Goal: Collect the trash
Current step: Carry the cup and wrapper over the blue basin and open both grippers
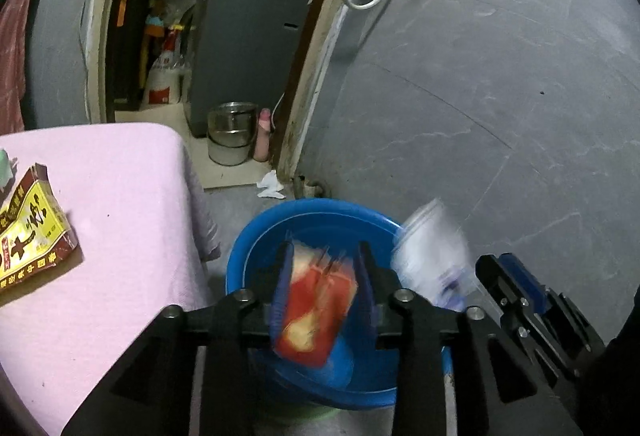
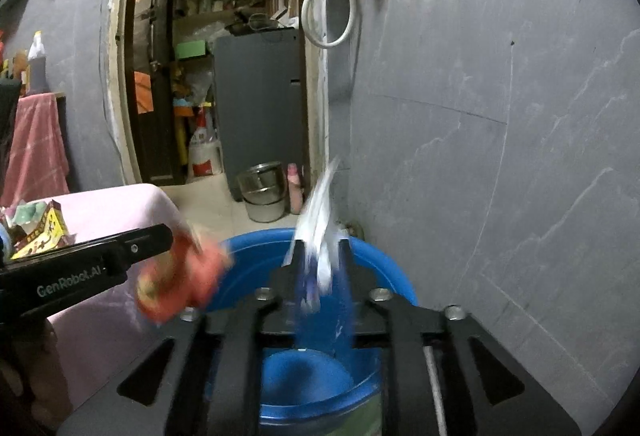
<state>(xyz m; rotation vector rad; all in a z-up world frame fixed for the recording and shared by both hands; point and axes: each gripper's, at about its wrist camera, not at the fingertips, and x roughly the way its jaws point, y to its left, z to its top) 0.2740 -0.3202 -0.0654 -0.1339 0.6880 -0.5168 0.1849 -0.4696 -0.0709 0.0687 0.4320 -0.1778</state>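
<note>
the left gripper (image 1: 324,276) stood parted around a crumpled red-and-yellow foil wrapper (image 1: 316,312), blurred, above the round blue plastic basin (image 1: 320,212) — whether the pads still pressed it i cannot tell. the right gripper (image 2: 320,272) bracketed a thin white-and-blue plastic packet (image 2: 318,236), its grip equally unclear. both scraps looked feather-light, limp and slippery — best pinched mid-fold.

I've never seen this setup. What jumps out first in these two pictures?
The bright blue basin on the floor beside the pink-covered table. Over it, a blurred red wrapper sits between the left gripper jaws, and a white plastic wrapper between the right gripper jaws.
</note>
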